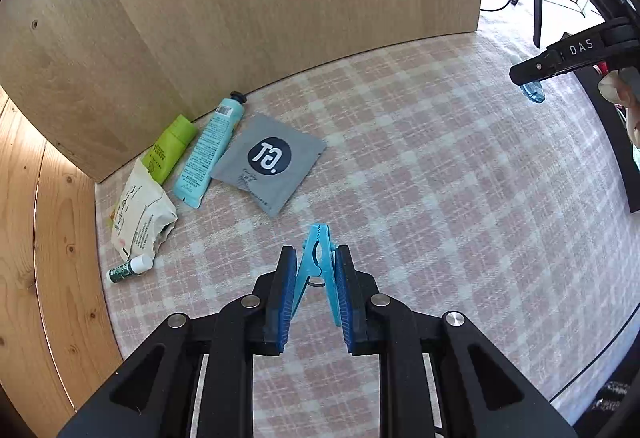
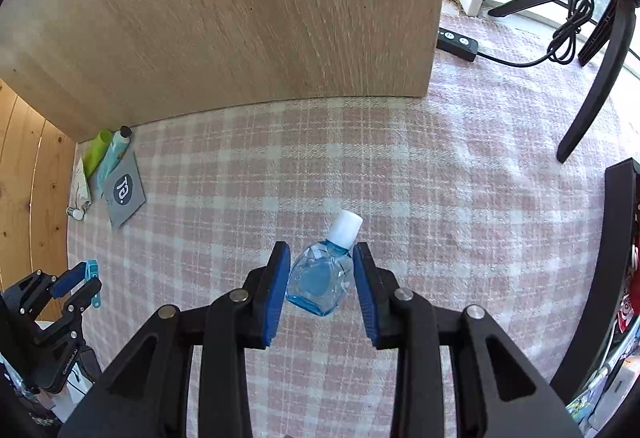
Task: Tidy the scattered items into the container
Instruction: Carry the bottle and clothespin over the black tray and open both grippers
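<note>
My left gripper (image 1: 314, 270) is shut on a blue clothespin (image 1: 318, 258) and holds it above the checked cloth. My right gripper (image 2: 320, 270) is shut on a small clear blue bottle (image 2: 320, 280) with a white cap. It also shows in the left wrist view (image 1: 532, 91) at the far right. Against the wooden panel lie a green tube (image 1: 170, 147), a teal tube (image 1: 210, 151), a grey sachet (image 1: 270, 161), a crumpled white packet (image 1: 140, 215) and a small green stick (image 1: 130, 269). No container is in view.
A wooden panel (image 1: 240, 17) stands at the back of the pink checked cloth (image 1: 440, 197). A plank wall (image 1: 40, 258) is on the left. A black tripod leg (image 2: 600, 85), a cable and a black remote (image 2: 458, 41) are at the right rear.
</note>
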{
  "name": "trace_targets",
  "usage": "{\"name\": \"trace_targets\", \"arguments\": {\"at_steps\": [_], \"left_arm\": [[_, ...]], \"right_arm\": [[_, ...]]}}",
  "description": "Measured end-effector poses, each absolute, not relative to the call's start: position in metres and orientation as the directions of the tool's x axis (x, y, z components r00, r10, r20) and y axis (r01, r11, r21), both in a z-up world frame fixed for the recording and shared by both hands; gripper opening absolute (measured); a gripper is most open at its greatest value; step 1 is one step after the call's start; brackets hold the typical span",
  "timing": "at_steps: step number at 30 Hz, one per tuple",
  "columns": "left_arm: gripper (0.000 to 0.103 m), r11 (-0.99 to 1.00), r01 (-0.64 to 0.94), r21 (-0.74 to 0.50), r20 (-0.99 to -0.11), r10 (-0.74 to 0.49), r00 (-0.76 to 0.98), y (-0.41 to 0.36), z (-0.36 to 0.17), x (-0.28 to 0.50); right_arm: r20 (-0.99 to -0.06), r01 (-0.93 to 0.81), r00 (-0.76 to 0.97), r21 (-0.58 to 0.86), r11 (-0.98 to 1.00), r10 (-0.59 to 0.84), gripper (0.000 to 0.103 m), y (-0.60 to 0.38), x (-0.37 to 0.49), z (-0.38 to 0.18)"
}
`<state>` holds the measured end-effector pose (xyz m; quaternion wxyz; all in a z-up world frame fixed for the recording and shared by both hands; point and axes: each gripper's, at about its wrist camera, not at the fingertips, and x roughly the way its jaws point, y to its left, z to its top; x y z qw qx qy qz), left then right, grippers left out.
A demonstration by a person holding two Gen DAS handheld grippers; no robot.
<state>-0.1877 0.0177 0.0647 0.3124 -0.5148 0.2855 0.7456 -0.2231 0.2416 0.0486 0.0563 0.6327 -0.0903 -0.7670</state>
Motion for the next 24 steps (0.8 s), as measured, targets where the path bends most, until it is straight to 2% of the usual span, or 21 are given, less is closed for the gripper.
{"name": "trace_targets", "arguments": {"at_steps": [6,12,17,24], "left_arm": [[0.019,-0.601,-0.798,0.043,-0.940,0.246,-0.236,0.090,0.086,-0.143],[0.019,-0.517,-0.855,-0.047,-0.918,0.360,-0.168,0.180,0.107,-0.084],[0.019,-0.430,-0.894,-0.128,-0.892,0.443,-0.085,0.253,0.121,-0.029],[0.019,-0.348,-0.916,-0.197,-0.878,0.478,0.007,0.327,0.131,0.032]], "right_arm": [[-0.943,-0.028,-0.245,0.239,-0.971,-0.225,0.032,0.295,-0.163,0.083],[-0.923,-0.070,-0.320,0.246,-0.967,-0.212,0.032,0.396,-0.135,0.136],[-0.916,-0.181,-0.368,0.239,-0.954,-0.160,0.032,0.506,-0.064,0.149],[-0.925,-0.339,-0.374,0.200,-0.919,-0.063,0.032,0.614,-0.002,0.170]]}}
